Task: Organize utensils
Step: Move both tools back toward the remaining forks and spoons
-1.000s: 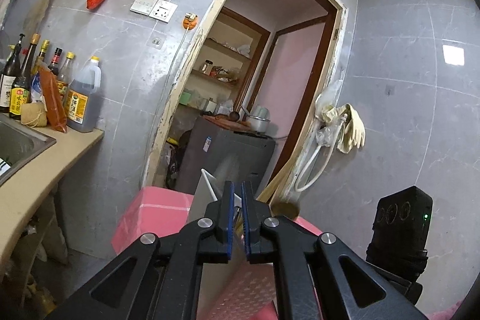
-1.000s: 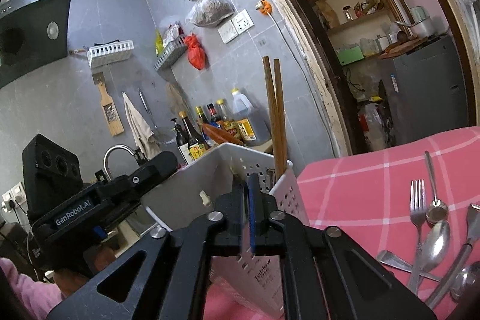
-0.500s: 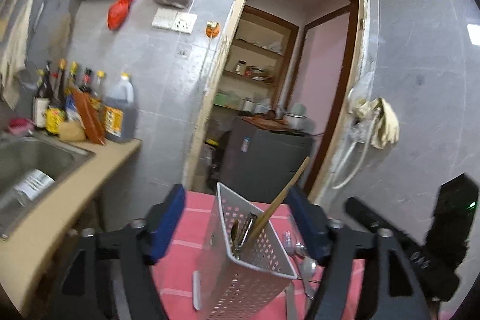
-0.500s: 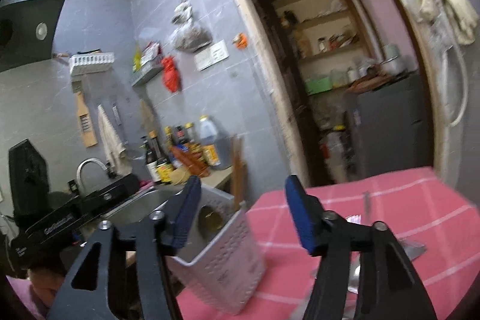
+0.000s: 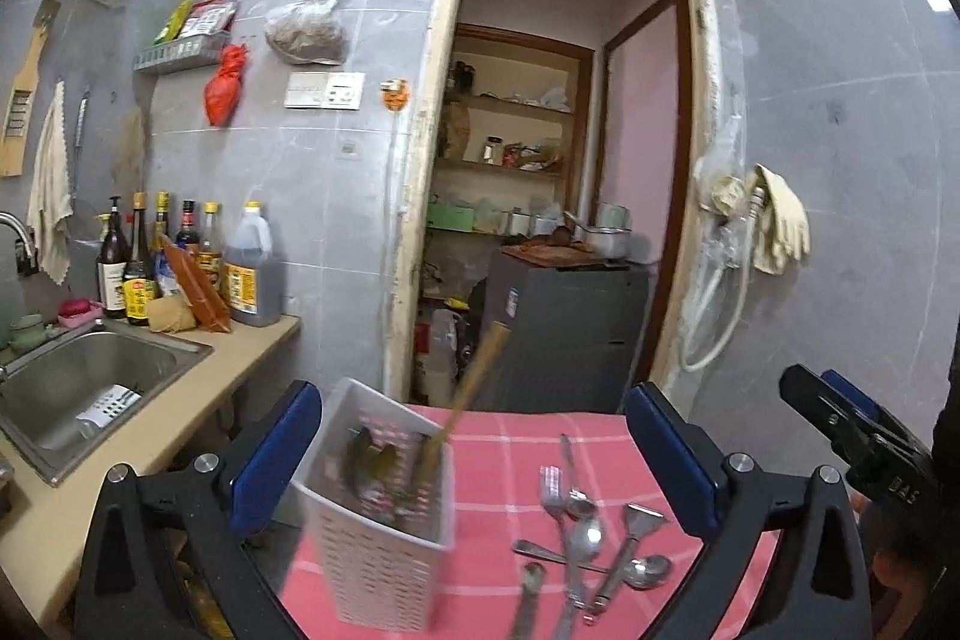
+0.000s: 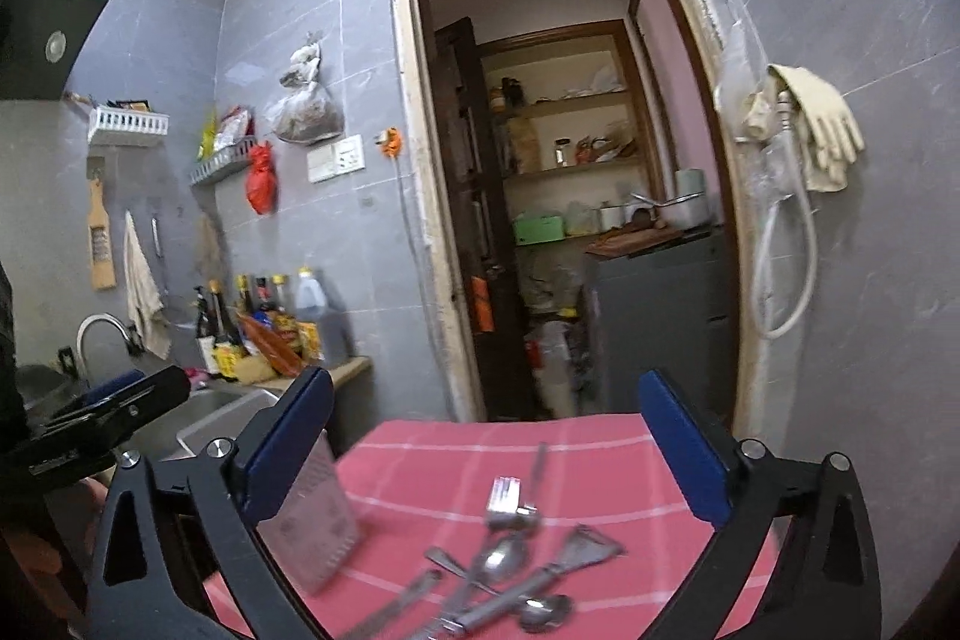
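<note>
A white perforated caddy (image 5: 378, 532) stands on the pink checked tablecloth (image 5: 498, 460). Brown chopsticks (image 5: 474, 388) and dark spoons lean inside it. To its right lie a loose fork (image 5: 552, 490), a spoon (image 5: 585, 532) and several other metal utensils. My left gripper (image 5: 471, 391) is above the table with its jaws opening wide. The caddy shows in the gap, but the blue pads (image 5: 276, 454) are clear of it. My right gripper (image 6: 485, 379) is also opening, with nothing gripped. It hovers over the fork (image 6: 504, 502) and spoon (image 6: 501, 559), the caddy (image 6: 318, 520) at its left.
A steel sink (image 5: 90, 376) and a counter with sauce bottles (image 5: 180, 268) lie to the left. Behind the table a doorway opens onto a grey cabinet (image 5: 564, 328) and shelves. Gloves and a hose hang on the right wall (image 5: 774, 220).
Both grippers went from shut to wide open. Both drew back and upward from the caddy, so the table and the loose utensils now show.
</note>
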`<state>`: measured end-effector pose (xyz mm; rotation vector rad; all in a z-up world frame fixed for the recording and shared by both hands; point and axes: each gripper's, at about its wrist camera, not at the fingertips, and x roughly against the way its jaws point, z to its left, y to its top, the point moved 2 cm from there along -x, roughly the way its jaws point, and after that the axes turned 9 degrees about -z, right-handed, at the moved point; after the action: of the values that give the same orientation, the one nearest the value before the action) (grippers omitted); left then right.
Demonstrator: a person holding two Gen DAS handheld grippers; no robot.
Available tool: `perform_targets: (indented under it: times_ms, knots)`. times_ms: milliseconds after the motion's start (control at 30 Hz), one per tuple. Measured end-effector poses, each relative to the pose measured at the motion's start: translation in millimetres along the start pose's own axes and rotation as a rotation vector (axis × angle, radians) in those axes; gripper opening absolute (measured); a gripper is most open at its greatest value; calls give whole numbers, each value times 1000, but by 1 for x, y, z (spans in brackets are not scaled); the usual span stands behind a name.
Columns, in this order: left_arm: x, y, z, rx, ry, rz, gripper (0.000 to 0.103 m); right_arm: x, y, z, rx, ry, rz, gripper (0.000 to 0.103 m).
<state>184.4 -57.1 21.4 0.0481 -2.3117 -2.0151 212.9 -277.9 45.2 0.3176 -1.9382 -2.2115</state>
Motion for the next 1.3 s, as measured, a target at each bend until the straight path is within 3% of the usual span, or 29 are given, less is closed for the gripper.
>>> perform_targets:
  times_ms: [267,633,700,833,1067,1300]
  knots:
    - [0,-44,-46,9,-69,102,102,-4,-32,-45,-38,-30,115,101]
    - [-26,-110,-60,2,-74,320,102,-22,-109,-81,-157,1,337,100]
    - [-31,-119,-57,9,-65,363,102,-25,-119,-80,-170,14,369,97]
    - [-38,-134,-50,19,-37,440,101,-38,-135,-76,-199,44,434,82]
    - [-59,-155,-42,50,-4,568,74,-63,-163,-57,-199,70,566,53]
    - [-76,-179,-34,65,46,704,50,-75,-180,-40,-198,59,634,39]
